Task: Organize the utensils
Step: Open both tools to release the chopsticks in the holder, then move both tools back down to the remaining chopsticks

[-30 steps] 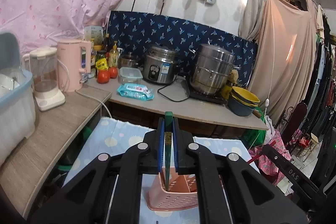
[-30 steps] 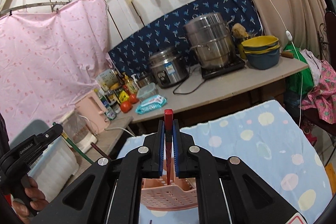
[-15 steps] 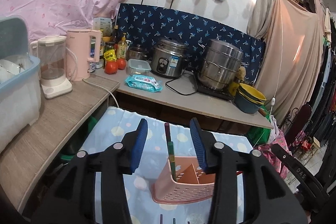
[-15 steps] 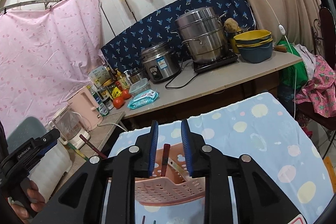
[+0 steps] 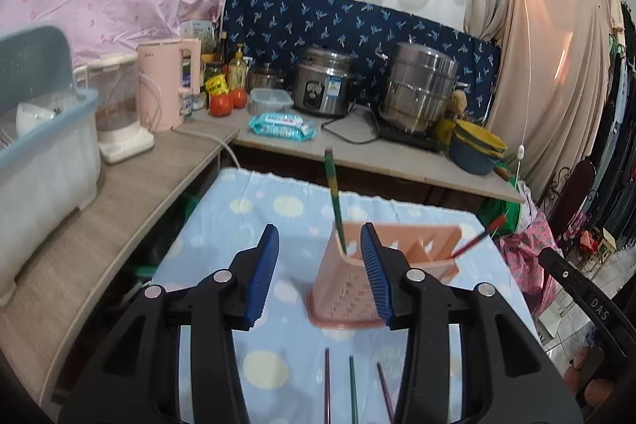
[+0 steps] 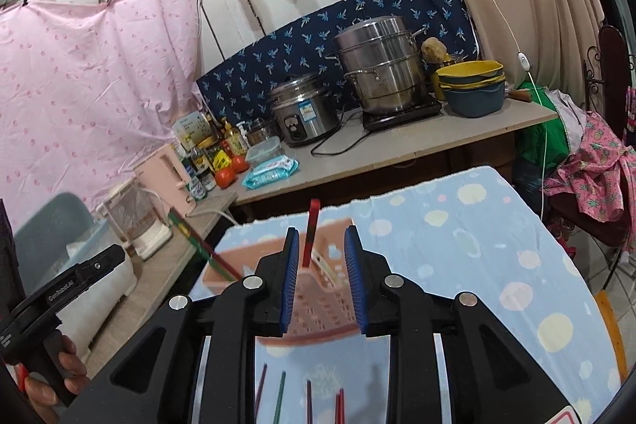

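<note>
A pink slotted utensil holder [image 5: 357,289] stands on the blue dotted tablecloth [image 5: 254,217]; it also shows in the right wrist view [image 6: 318,304]. A green chopstick [image 5: 333,197] leans in its left end and a red chopstick [image 5: 475,240] leans in its right end. My left gripper [image 5: 320,273] is open and empty, just in front of the holder. My right gripper [image 6: 321,279] is open and empty, with the red chopstick [image 6: 312,231] standing free between its pads. Several loose chopsticks [image 5: 351,384] lie on the cloth in front of the holder.
A wooden counter [image 5: 95,221] on the left bears a blue dish bin [image 5: 39,130], a blender [image 5: 119,106] and a pink kettle [image 5: 167,82]. The back counter holds a rice cooker [image 5: 322,86], a steel steamer pot [image 5: 421,90], stacked bowls [image 5: 477,150] and a wipes pack [image 5: 282,126].
Both grippers opened and let go of their chopsticks, green from the left and red from the right, which now stand in the holder. Both grippers drew back from it.
</note>
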Action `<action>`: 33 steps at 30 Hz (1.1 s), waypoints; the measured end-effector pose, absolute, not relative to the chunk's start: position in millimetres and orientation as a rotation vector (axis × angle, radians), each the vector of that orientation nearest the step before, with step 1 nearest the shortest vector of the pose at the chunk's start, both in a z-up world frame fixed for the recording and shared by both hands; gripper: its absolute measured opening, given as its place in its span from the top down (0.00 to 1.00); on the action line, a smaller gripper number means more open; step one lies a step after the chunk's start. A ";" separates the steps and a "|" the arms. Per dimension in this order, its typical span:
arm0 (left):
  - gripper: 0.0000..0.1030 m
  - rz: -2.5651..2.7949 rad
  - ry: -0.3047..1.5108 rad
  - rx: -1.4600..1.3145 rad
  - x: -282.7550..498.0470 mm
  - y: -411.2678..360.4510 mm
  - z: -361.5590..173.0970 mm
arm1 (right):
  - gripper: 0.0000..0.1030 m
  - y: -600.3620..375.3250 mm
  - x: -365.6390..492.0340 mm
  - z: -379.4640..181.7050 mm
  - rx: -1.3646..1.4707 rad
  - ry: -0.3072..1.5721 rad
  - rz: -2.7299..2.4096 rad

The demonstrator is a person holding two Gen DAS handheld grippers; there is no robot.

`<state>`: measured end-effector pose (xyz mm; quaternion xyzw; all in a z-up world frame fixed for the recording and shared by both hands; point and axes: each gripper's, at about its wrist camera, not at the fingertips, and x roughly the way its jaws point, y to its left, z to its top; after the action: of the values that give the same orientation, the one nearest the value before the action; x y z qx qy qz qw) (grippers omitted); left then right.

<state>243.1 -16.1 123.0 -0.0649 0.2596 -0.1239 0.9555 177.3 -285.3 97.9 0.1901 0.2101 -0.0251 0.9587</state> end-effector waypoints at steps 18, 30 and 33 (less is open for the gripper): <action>0.60 -0.269 0.807 -0.071 151.8 -6.2 0.7 | 0.76 -241.3 73.6 13.8 0.285 0.644 -0.060; 0.61 -0.276 0.926 -0.043 108.1 -8.1 -52.4 | 0.76 -210.4 25.3 -52.3 0.238 0.821 -0.034; 0.61 -0.282 0.933 -0.037 101.8 -10.0 -56.0 | 0.76 -206.9 21.9 -61.3 0.245 0.839 -0.028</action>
<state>101.8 -10.0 -56.0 -0.0175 0.4482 -0.1357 0.8834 21.9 -206.9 -61.3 0.1185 0.4063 -0.0136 0.9059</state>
